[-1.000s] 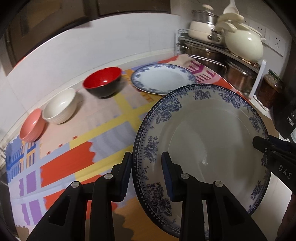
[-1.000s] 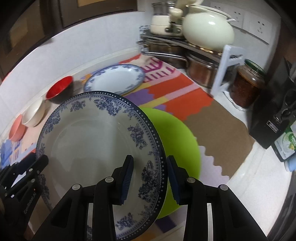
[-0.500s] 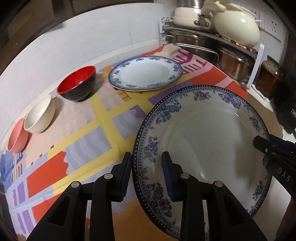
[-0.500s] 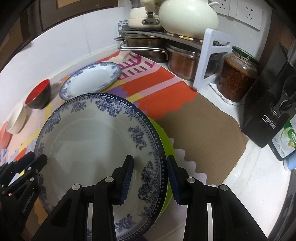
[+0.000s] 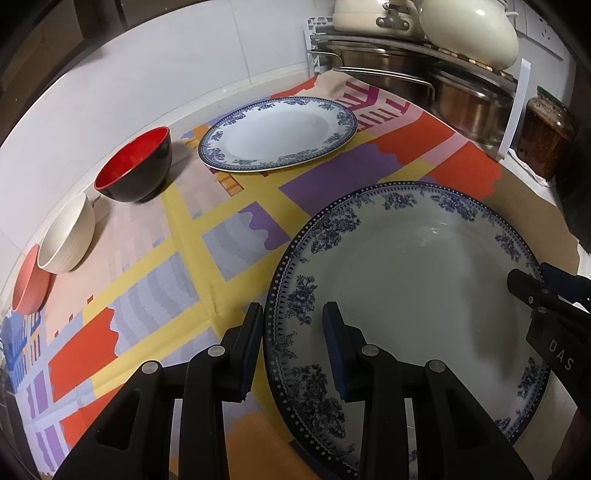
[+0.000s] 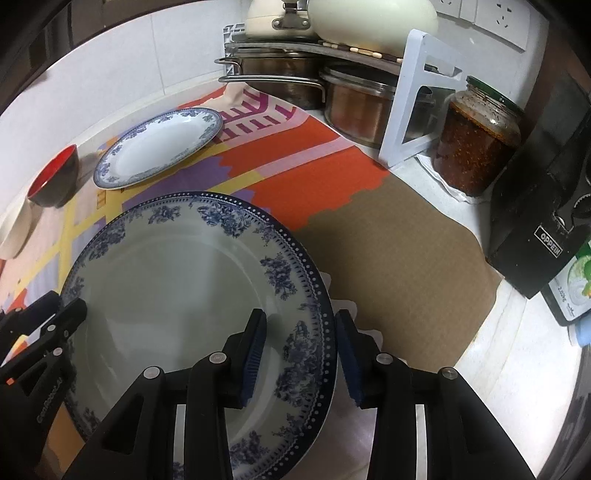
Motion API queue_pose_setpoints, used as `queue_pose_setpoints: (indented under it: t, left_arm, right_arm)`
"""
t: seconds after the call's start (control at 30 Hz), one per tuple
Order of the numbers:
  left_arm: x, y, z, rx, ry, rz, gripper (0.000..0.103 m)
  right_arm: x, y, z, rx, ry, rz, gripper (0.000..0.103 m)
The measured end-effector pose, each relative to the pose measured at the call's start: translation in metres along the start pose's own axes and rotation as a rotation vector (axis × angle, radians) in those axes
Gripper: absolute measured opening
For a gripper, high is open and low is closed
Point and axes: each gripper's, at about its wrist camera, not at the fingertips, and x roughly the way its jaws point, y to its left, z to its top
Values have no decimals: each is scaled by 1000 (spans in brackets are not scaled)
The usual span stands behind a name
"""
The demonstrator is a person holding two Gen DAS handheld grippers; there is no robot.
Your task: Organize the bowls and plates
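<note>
Left gripper (image 5: 293, 341) and right gripper (image 6: 299, 341) each clamp opposite rims of one blue-patterned plate (image 5: 413, 280), held above the mat's (image 5: 147, 280) near edge. Second patterned plate (image 5: 277, 134) lies at the far edge; red bowl (image 5: 135, 170), cream bowl (image 5: 68, 240), pink bowl (image 5: 29, 284) unstacked along the left. Stacking judged barely begun.

Patterned mat (image 5: 236, 236) covers the worktop (image 6: 517, 369) w/ brown paper sheet (image 6: 399, 251) beside it. Back corner — white rack (image 6: 413, 96) w/ steel pots (image 6: 354, 107) under, cream pot (image 5: 469, 33) on top. Chili jar (image 6: 476, 140) next to rack; black appliance (image 6: 543, 221) at right.
</note>
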Motion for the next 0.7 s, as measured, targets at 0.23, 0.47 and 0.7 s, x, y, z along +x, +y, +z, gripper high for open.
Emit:
queue_pose_setpoints:
  t: [0.23,0.47,0.7]
  left_arm:
    - [3,-2,0,7,2,1,35]
    - [4,-1,1,3,2,-34,43]
    - [-9,8,5,-21,-30,-35,59]
  right_arm:
    - [3,0,0,-5,-4,-4,41]
    - [3,1,-1,3,-7,9,44]
    - [-3,5,-1,6,-20,40,58]
